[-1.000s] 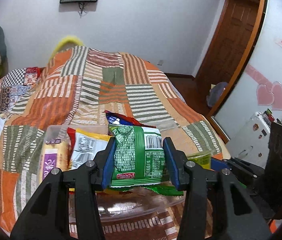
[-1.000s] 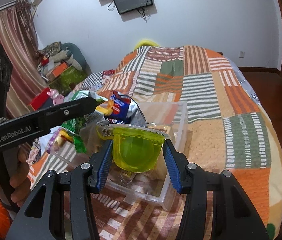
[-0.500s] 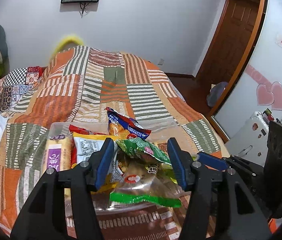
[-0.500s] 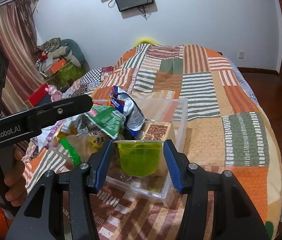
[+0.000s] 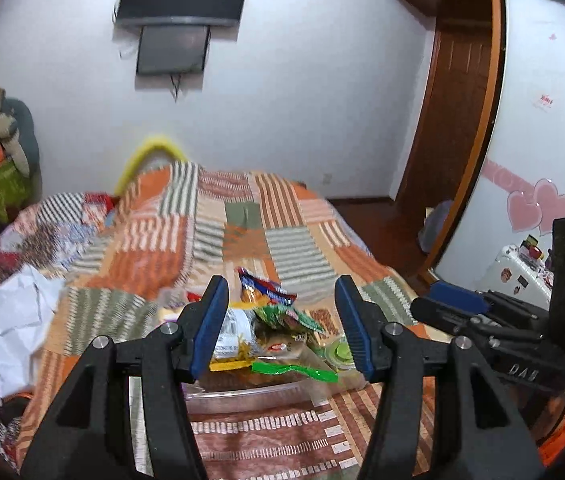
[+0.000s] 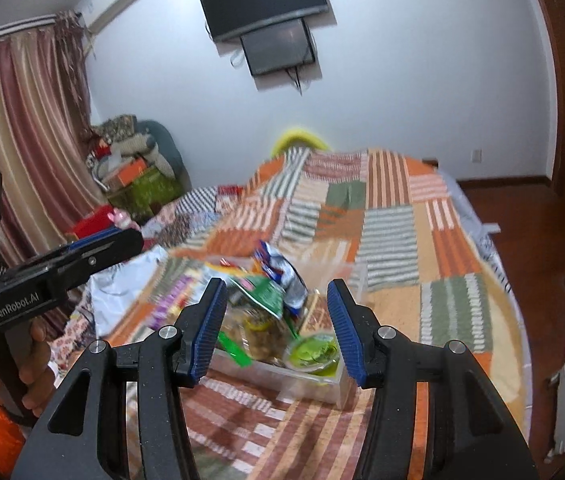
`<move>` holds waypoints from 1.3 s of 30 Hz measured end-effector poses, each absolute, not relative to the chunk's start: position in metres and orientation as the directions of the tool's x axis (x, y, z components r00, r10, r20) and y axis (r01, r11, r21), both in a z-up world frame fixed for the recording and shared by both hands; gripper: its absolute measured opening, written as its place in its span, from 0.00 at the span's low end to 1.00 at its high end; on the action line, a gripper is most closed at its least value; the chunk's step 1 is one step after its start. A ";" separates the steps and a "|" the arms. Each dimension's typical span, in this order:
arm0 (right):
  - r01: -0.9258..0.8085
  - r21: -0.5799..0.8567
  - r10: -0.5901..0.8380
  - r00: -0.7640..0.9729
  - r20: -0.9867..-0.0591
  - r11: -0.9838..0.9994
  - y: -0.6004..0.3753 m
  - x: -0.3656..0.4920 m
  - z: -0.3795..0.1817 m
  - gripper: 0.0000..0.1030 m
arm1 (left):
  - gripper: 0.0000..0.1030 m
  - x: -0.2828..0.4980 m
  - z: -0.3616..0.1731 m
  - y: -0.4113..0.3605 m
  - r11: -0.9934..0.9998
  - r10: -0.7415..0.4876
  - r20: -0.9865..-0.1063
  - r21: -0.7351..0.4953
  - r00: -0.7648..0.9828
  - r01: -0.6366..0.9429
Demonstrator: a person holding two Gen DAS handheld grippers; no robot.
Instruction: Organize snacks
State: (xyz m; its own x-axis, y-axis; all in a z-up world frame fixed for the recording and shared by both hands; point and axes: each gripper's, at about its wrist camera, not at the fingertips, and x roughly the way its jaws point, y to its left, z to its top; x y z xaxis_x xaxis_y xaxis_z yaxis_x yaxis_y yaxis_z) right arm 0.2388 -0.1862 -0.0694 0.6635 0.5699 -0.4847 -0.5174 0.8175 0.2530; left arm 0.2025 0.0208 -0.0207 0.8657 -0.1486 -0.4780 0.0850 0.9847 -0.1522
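A clear plastic bin (image 5: 242, 394) of snack packets stands on the patchwork bed. In the left wrist view my left gripper (image 5: 282, 328) hangs open above and behind the bin, with nothing between its blue pads. A green packet (image 5: 286, 316) lies on top of the pile, beside a blue and red packet (image 5: 262, 284). In the right wrist view my right gripper (image 6: 276, 328) is also open and empty over the bin (image 6: 310, 384). A yellow-green jelly cup (image 6: 314, 352) sits in the bin's near right corner. The green packet (image 6: 266, 292) lies just behind it.
The right gripper (image 5: 434, 300) shows at the right of the left wrist view. A hand (image 6: 34, 356) holds the left gripper (image 6: 122, 240) at the left of the right wrist view. White cloth (image 5: 6, 320) lies left of the bin. A wardrobe (image 5: 542, 160) stands to the right.
The left gripper let go of the green packet and the right gripper let go of the jelly cup, both into the bin. Both grippers then rose and drew back from it.
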 end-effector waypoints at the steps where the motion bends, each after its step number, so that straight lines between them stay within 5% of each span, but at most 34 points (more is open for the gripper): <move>1: -0.520 0.252 0.573 0.670 -0.473 0.816 -0.187 0.236 -0.066 0.47 | 0.53 0.194 -0.015 0.021 0.986 -0.143 -0.460 -0.147 0.877 0.084; 9: -0.543 0.225 0.587 0.731 -0.347 0.809 -0.197 0.190 -0.027 0.54 | 0.66 0.137 0.014 0.015 0.992 -0.100 -0.332 -0.106 0.938 0.068; 18: -0.529 0.175 0.557 0.787 -0.264 0.830 -0.199 0.158 -0.013 0.83 | 0.95 0.100 0.026 0.007 0.999 -0.039 -0.231 -0.046 0.972 0.029; 22: -0.510 0.146 0.530 0.811 -0.249 0.848 -0.196 0.153 -0.012 0.99 | 0.97 0.094 0.027 0.006 0.998 -0.053 -0.228 -0.053 0.972 0.042; 39: -0.500 0.138 0.518 0.820 -0.244 0.855 -0.201 0.143 -0.014 1.00 | 0.98 0.085 0.026 0.014 0.994 -0.063 -0.228 -0.100 0.972 0.041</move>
